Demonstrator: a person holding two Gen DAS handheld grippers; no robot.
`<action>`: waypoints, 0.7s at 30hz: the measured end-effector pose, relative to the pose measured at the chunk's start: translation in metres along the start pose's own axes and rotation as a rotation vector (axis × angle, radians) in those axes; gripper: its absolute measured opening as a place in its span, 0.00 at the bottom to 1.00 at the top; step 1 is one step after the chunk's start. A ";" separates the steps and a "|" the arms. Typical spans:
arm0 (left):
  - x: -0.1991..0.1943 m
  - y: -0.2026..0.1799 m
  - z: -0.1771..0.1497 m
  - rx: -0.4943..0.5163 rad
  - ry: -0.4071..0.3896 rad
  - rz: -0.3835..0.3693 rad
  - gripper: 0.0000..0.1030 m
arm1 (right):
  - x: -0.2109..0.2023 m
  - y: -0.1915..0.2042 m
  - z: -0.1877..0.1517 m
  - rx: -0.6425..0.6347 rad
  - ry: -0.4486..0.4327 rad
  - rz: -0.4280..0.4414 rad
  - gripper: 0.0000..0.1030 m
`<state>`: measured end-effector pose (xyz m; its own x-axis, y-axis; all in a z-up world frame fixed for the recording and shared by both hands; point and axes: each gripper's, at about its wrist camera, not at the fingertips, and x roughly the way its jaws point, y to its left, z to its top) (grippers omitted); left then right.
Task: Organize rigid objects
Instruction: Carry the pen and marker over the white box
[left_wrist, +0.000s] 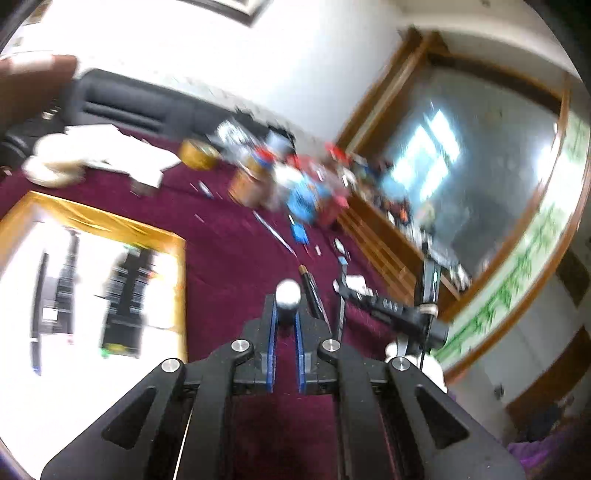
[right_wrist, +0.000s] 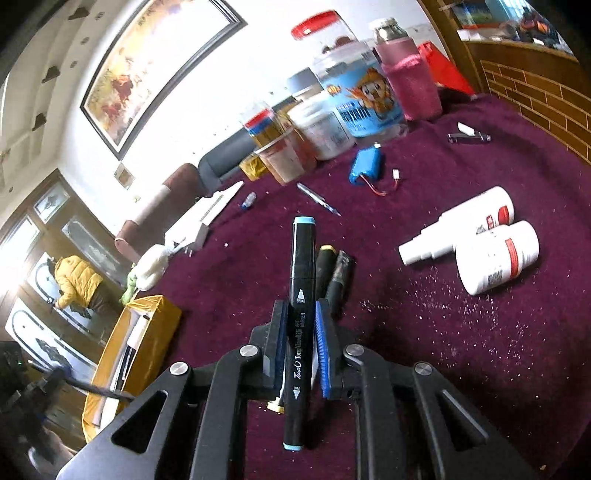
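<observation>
Left wrist view, blurry: the left gripper (left_wrist: 287, 314) pinches a small pen (left_wrist: 288, 295) with a round silver end, mid-frame over the fuzzy purple cloth (left_wrist: 229, 251). A yellow box (left_wrist: 92, 221) sits at the left.

Right wrist view: the right gripper (right_wrist: 300, 325) squeezes a long black marker (right_wrist: 301, 295). Two smooth white bottles (right_wrist: 480, 240) lie at the right, jars (right_wrist: 351, 92) crowd the top.

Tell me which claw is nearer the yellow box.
Left. The left claw, shut on a silver-tipped object, is beside the yellow box; the right claw, gripping the black marker, is farther off.
</observation>
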<state>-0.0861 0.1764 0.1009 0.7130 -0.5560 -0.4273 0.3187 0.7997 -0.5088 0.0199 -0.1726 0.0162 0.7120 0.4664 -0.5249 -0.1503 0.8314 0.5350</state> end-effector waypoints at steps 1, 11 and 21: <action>-0.015 0.008 0.003 -0.012 -0.028 0.007 0.06 | -0.001 0.002 0.001 -0.004 -0.005 -0.001 0.13; -0.102 0.097 0.008 -0.124 -0.129 0.155 0.06 | 0.005 0.083 -0.010 -0.051 0.107 0.158 0.13; -0.088 0.160 0.018 -0.166 -0.011 0.269 0.06 | 0.077 0.205 -0.048 -0.118 0.363 0.379 0.13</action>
<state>-0.0864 0.3575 0.0702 0.7647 -0.3264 -0.5557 0.0121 0.8694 -0.4940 0.0112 0.0484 0.0537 0.3135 0.7973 -0.5158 -0.4414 0.6033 0.6642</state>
